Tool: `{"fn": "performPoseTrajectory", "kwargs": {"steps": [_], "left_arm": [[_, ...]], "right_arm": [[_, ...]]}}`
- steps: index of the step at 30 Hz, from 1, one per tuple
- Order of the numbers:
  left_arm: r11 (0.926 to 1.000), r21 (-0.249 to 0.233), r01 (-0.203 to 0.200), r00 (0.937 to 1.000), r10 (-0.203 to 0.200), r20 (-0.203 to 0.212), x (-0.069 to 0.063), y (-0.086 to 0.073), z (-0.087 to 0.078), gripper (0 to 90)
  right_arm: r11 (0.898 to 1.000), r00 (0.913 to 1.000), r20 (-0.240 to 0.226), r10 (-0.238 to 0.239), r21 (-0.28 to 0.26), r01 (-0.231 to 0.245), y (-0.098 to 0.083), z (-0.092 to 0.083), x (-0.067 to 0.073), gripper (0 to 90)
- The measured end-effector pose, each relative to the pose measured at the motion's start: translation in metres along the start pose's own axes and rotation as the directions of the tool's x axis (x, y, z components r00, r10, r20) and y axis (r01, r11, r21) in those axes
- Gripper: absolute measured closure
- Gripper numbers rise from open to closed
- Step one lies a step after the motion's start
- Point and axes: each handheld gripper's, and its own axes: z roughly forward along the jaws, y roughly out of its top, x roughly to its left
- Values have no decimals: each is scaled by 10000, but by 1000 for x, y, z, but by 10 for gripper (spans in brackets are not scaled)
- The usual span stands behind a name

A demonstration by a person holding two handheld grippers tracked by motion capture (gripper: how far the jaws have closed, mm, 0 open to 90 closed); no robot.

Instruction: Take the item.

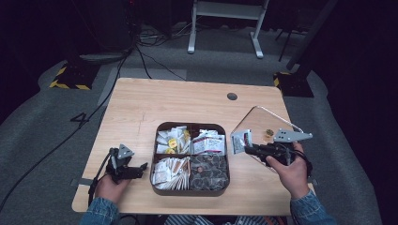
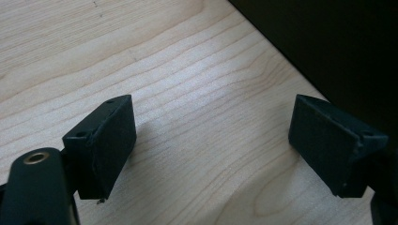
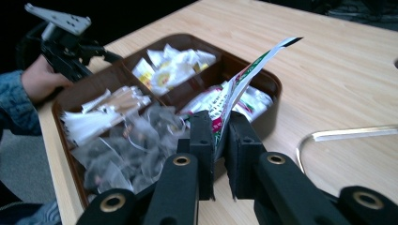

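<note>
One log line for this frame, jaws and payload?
left gripper: open, empty, on table | right gripper: shut on packet | beside tray

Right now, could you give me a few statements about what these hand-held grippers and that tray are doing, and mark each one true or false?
1. The right hand-held gripper is shut on a packet. True.
2. The left hand-held gripper also holds a packet. False: its jaws stand open over bare table.
3. The brown tray has four compartments. True.
4. The held packet lies inside the tray. False: it is held just beside the tray's right edge, lifted clear.
5. The left hand-held gripper sits to the tray's left. True.
</note>
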Motion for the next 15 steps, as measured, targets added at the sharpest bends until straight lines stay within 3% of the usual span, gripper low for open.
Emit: {"fn": "performPoseTrajectory", "kwargs": {"steps": [7,15], "left_arm": [[10000,-1,-35,10000,35,-11,0,0,0,157],[10000,-1,-36,10000,36,-10,0,0,0,158]], "right_arm": [[9994,9990,423,159,297,-172,-13,-4,-8,829],[9958,9974,671,280,847,-336,-28,7,-10,828]]}}
